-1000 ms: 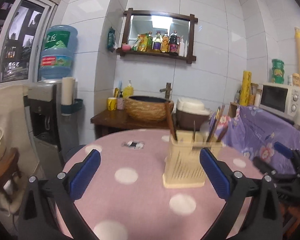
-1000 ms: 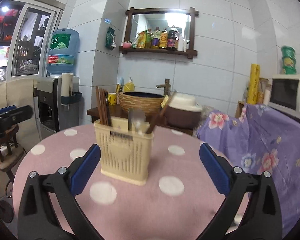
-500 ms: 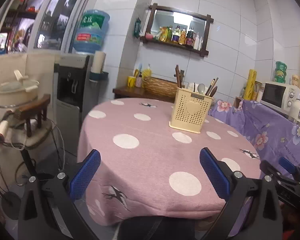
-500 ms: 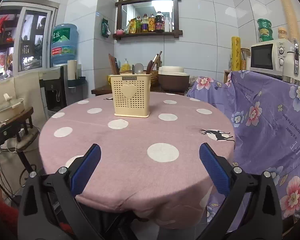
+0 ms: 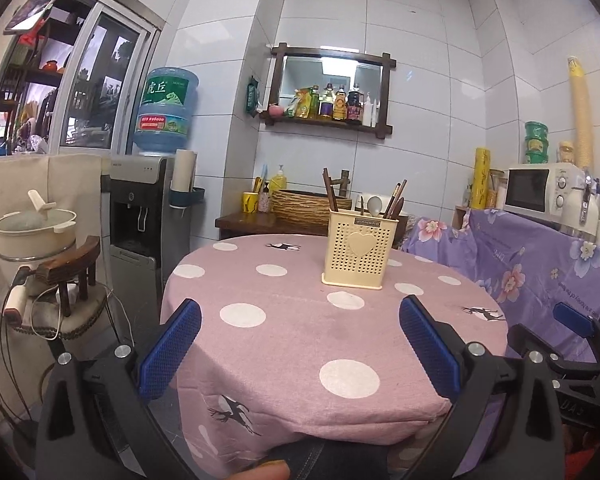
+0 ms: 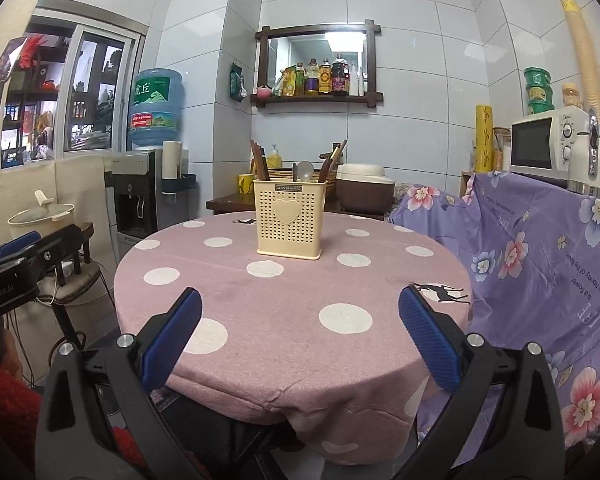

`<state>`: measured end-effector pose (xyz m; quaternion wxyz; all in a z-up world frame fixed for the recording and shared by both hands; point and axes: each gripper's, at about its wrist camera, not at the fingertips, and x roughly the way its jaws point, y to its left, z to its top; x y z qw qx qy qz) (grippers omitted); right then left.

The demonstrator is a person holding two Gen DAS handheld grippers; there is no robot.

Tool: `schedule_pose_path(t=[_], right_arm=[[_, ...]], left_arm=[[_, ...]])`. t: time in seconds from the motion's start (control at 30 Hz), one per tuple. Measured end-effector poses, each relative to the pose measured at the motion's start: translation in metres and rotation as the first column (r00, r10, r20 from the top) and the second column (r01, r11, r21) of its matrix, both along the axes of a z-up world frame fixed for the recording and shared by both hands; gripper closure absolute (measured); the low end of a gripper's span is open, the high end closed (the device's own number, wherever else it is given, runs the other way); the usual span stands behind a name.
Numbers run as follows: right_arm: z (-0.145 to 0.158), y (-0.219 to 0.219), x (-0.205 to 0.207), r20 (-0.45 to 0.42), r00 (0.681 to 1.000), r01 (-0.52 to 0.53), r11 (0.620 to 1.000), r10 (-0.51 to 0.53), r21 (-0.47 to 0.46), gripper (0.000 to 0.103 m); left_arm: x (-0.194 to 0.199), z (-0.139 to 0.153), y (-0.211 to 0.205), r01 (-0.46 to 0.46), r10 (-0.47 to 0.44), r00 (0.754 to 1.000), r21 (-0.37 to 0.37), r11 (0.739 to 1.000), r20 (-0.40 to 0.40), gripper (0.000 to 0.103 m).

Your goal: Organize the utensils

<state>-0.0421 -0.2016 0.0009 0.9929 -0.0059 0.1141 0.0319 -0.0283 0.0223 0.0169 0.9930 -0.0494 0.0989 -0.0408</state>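
Observation:
A cream perforated utensil holder (image 5: 359,249) (image 6: 289,219) with a heart on its front stands on the round table with the pink polka-dot cloth (image 5: 300,320) (image 6: 292,288). Dark chopsticks (image 5: 330,194) (image 6: 259,162), a metal spoon (image 5: 374,205) (image 6: 305,170) and more brown sticks (image 5: 396,200) stand upright in it. My left gripper (image 5: 300,344) hangs open at the table's near edge, nothing between its blue pads. My right gripper (image 6: 300,336) is open too, back from the near edge and empty. Each gripper shows at the side of the other view.
A water dispenser (image 5: 148,216) and a stool with a pot (image 5: 36,236) stand left of the table. A purple floral cover (image 6: 540,260) drapes furniture on the right, under a microwave (image 6: 548,144). Behind the table is a wooden counter with a woven basin (image 5: 304,204).
Both grippers have pulled well back from the holder to the table's near edge; the holder now looks small and far. Both stayed open and empty.

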Motion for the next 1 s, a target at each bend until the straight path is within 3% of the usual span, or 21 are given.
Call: schedule_pose_path(t=[1.0], right_arm=[[0.0, -0.0014, 0.0022, -0.001, 1.0, 0.004, 1.0, -0.004, -0.008, 0.006]], left_arm=[[-0.0055, 0.0011, 0.0, 0.001, -0.001, 1.0, 0.026, 1.0, 0.01, 0.005]])
